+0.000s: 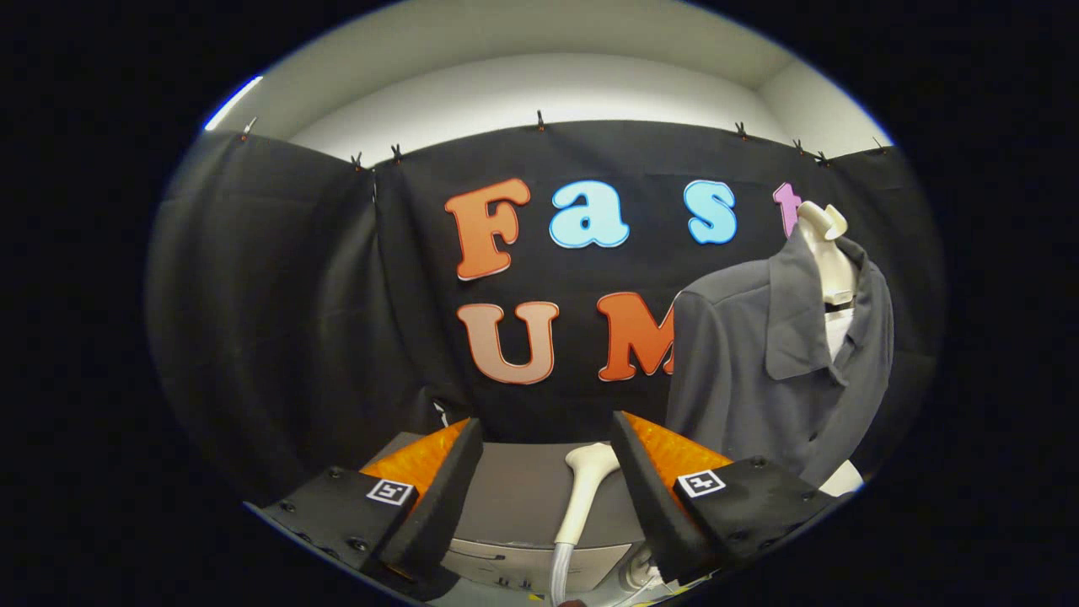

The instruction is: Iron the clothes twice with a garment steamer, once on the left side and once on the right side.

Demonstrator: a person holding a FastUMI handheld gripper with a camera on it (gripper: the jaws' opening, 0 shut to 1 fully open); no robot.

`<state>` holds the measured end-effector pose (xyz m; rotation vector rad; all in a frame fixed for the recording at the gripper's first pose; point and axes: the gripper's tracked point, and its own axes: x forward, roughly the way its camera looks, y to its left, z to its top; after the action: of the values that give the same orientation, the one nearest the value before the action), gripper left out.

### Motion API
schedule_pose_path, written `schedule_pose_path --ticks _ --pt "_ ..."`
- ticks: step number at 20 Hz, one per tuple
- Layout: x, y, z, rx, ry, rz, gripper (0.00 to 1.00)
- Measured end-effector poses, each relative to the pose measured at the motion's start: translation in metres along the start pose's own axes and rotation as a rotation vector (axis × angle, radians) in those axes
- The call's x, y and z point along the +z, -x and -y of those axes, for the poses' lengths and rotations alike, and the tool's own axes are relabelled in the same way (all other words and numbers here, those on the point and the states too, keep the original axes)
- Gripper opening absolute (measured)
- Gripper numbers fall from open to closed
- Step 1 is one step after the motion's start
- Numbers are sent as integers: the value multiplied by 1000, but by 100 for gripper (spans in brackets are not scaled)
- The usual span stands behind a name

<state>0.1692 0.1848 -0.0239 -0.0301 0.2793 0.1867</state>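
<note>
A white steamer head (583, 489) with a hose (560, 573) at its lower end rests on a grey unit (523, 497) between my fingers, close to the right one. My gripper (546, 438) stands open, neither finger pressing on the steamer head. A grey polo shirt (775, 371) hangs on a white mannequin torso (824, 244) beyond the right finger, to the right, its collar open and its buttoned front facing me.
The booth's black cloth wall (278, 320) runs behind everything, clipped along its top edge. The grey unit has a front panel (514, 561) with small controls low between the fingers.
</note>
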Motion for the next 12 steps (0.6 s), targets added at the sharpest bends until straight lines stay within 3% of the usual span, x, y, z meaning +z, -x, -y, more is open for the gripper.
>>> schedule_pose_path --ticks 6,12 --pt "-99 -102 13 -102 25 -323 99" --pt "-157 -161 39 -206 113 -476 99"
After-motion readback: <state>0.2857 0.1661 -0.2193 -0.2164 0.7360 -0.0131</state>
